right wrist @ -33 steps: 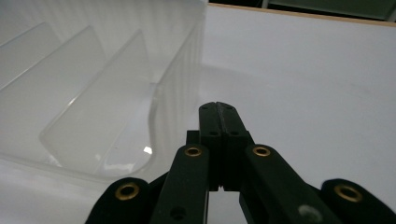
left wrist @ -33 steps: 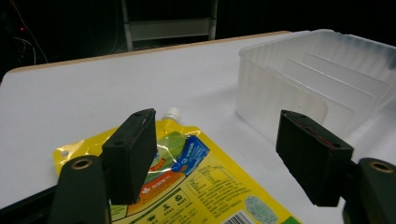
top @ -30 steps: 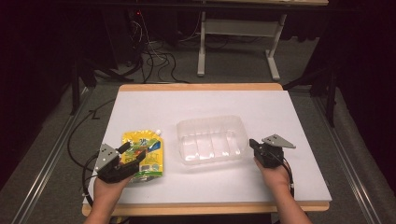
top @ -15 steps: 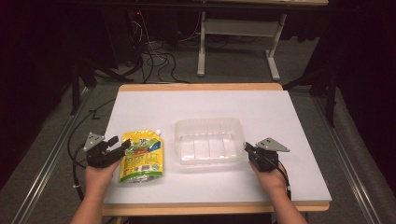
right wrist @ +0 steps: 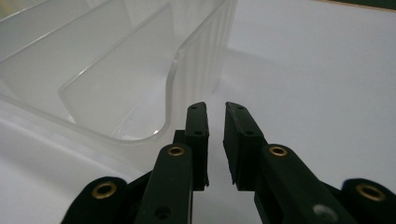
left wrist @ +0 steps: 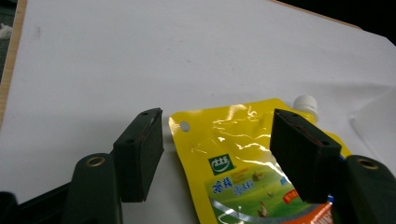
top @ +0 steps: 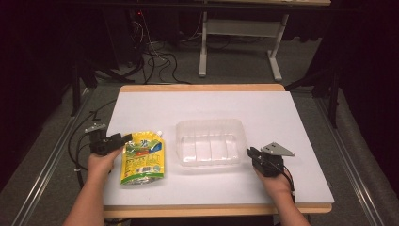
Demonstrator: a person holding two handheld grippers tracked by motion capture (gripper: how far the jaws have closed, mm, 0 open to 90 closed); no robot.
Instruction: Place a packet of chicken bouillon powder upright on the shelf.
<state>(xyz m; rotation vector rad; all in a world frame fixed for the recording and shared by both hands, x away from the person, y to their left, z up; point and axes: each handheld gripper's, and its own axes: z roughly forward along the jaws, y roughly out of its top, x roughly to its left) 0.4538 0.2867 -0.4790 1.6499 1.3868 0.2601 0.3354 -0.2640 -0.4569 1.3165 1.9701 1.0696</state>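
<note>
Evidently at the approach stage of a pick-up, with the left tool (top: 123, 139) brought low over the top corner of the yellow pouch (top: 143, 157) and nothing gripped yet. Standing well open, having just widened a little, with one pad off the pouch's hole-punched edge and the other above its shiny face, neither pressing. Judged next: sinking until the pads straddle the thin top seam, then closing firmly, given how little to pinch on flat foil. As for the pouch itself: lying flat on the white table (top: 282, 122), just left of the clear ribbed tray (top: 209, 123), white cap (left wrist: 306, 102) pointing away from the person; glossy and crinkled, green label, orange band lower down. As for the right tool (top: 251, 153): parked beside the tray's near right corner, barely parted, having just eased open a crack, empty.
</note>
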